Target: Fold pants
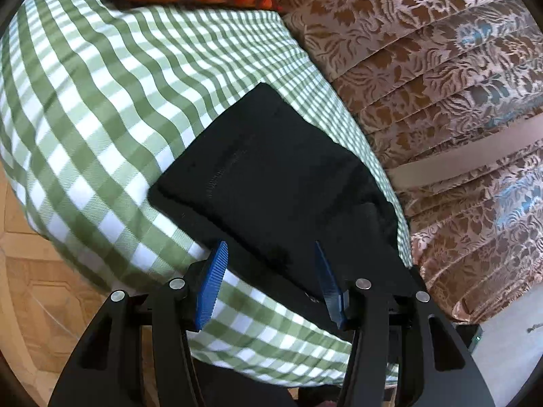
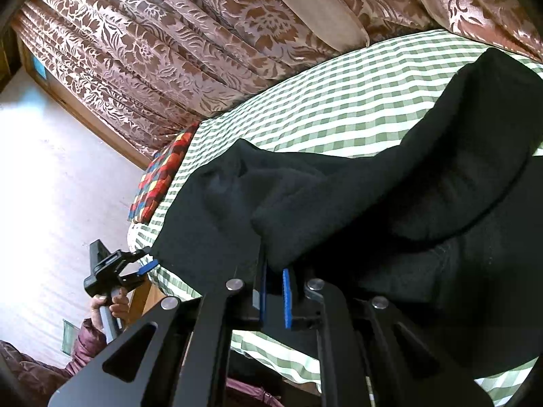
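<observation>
Checked bed (image 1: 101,108) with black pants (image 1: 271,176); left gripper (image 1: 271,281) tilted down, jaws apart; right gripper (image 2: 275,295) pinching pants.

Left gripper (image 1: 271,281) pointing down over the near edge of the bed, blue pads (image 1: 210,285) standing apart, nothing pressed between them. In the right wrist view, same left gripper (image 2: 144,268) sitting at the bed's left edge, gripped from below by a hand (image 2: 112,305) with fingers wrapped round the handle, maroon sleeve (image 2: 85,342) trailing down. Right gripper (image 2: 275,298) angling down, blue pads (image 2: 286,298) closed tight, pinching a fold of black pants (image 2: 373,210).
</observation>
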